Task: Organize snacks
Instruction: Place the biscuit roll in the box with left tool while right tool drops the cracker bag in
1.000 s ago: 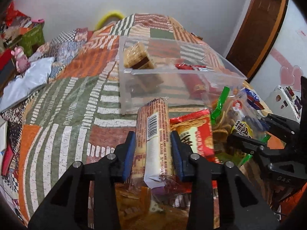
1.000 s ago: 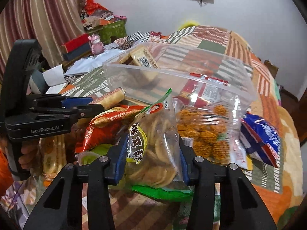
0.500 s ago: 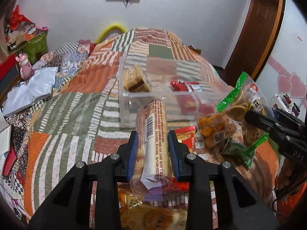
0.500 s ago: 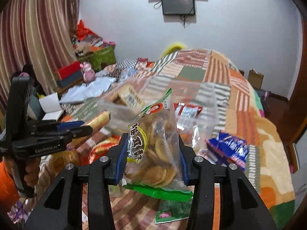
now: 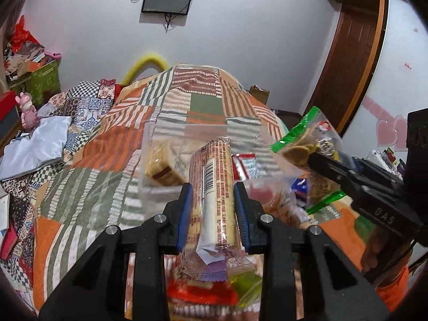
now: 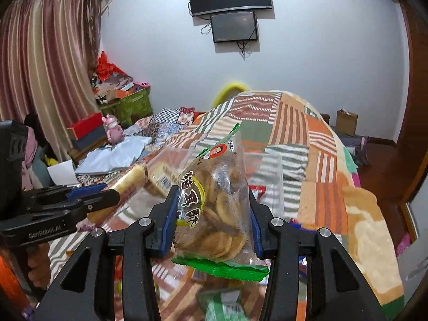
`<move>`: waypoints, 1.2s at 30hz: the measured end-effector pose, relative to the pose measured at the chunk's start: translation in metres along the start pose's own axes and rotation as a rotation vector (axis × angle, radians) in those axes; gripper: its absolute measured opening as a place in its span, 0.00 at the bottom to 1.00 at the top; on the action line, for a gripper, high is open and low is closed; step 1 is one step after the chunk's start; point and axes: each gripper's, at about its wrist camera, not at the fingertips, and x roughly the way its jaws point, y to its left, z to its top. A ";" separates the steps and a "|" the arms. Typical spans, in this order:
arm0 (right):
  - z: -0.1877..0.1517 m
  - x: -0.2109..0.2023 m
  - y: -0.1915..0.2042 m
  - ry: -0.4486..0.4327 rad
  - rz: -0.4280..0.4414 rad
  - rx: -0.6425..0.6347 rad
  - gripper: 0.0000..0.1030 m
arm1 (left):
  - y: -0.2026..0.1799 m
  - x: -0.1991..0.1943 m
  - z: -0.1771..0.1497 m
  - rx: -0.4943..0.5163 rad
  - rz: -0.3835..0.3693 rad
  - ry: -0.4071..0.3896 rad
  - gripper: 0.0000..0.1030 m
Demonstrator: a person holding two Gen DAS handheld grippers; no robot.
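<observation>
My left gripper (image 5: pixel 213 208) is shut on a long cracker roll (image 5: pixel 214 184) with a barcode, held above the quilt. My right gripper (image 6: pixel 213 215) is shut on a clear green-edged bag of round crisps (image 6: pixel 214 203). Both are lifted in front of a clear plastic bin (image 5: pixel 160 144) on the bed, which holds a wrapped wafer pack (image 5: pixel 160 165) and a red packet (image 5: pixel 244 165). The right gripper with its bag (image 5: pixel 307 144) shows at the right of the left wrist view. The left gripper with its roll (image 6: pixel 125 184) shows at the left of the right wrist view.
More snack packets (image 5: pixel 203 291) lie on the patchwork quilt (image 5: pixel 80 187) below the grippers. A white cloth (image 5: pixel 34 147) and a pink toy (image 5: pixel 26 109) lie at the left. A wooden door (image 5: pixel 347 61) stands at the right; screens hang on the wall (image 6: pixel 232 13).
Both grippers have risen from the snack pile with their packets and tilted up, so the bin and the pile now sit lower and farther off in both views.
</observation>
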 end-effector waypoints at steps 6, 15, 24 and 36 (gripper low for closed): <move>0.008 0.013 -0.004 -0.005 -0.001 0.007 0.40 | -0.011 0.018 0.018 0.010 0.005 -0.010 0.30; 0.021 0.043 -0.020 0.015 -0.024 0.041 0.40 | -0.013 0.053 0.038 -0.008 0.019 0.036 0.30; 0.014 0.079 -0.026 0.113 -0.049 0.040 0.40 | -0.005 0.095 0.046 -0.042 0.029 0.115 0.30; 0.001 0.101 -0.030 0.215 -0.041 0.027 0.42 | -0.011 0.125 0.046 0.023 0.098 0.161 0.30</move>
